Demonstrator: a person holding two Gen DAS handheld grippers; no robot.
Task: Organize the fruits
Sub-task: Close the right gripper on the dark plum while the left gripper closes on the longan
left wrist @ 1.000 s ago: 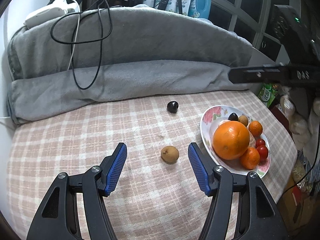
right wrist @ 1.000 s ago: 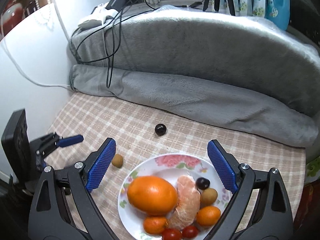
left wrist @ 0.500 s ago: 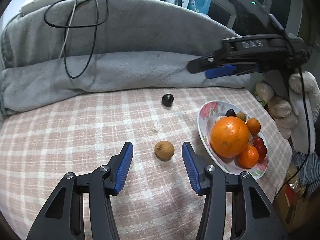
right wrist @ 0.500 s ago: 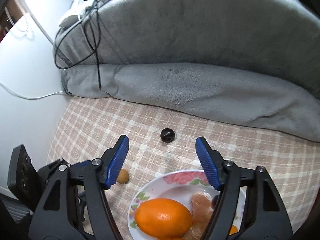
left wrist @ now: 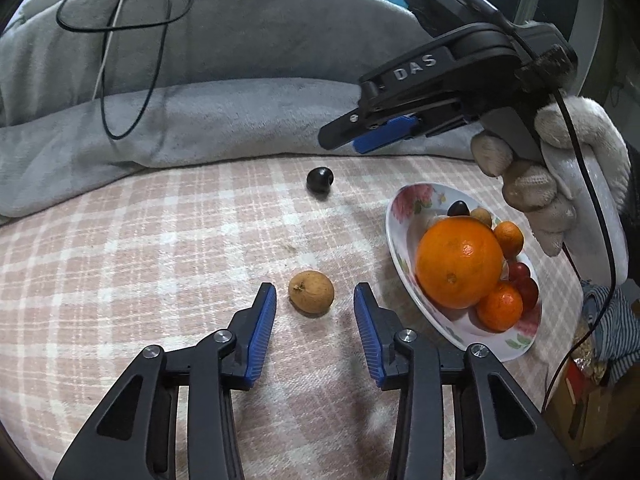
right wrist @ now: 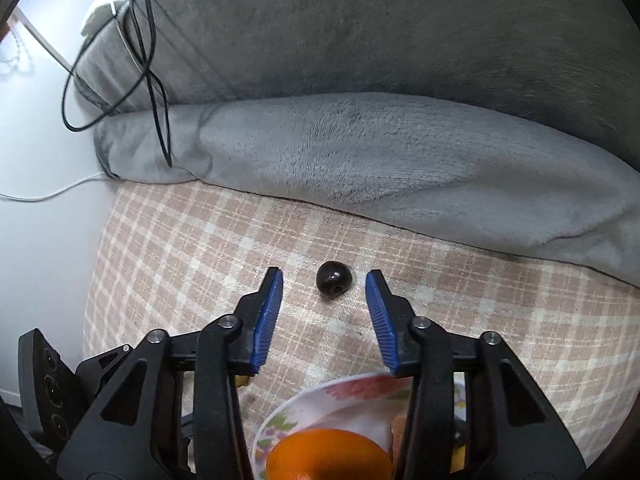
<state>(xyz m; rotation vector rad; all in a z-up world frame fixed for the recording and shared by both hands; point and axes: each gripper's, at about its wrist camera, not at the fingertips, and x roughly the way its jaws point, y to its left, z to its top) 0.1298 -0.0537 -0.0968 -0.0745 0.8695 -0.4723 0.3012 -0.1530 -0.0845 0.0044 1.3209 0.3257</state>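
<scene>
Checked cloth (left wrist: 140, 264) underneath. My left tongs (left wrist: 315, 300) closing, brown fruit (left wrist: 311, 291) lower centre between pads, untouched. My right tongs (right wrist: 324, 285) closing around dark fruit (right wrist: 335, 279), centre frame, untouched. Plate (left wrist: 402, 196) at right.

My left gripper (left wrist: 315, 306) has dropped toward the brown fruit (left wrist: 311, 291), jaws closing either side of it (no contact yet). My right gripper (right wrist: 324, 288) swung from over the plate (right wrist: 320, 398) to the dark fruit (right wrist: 335, 279), also closing.
</scene>
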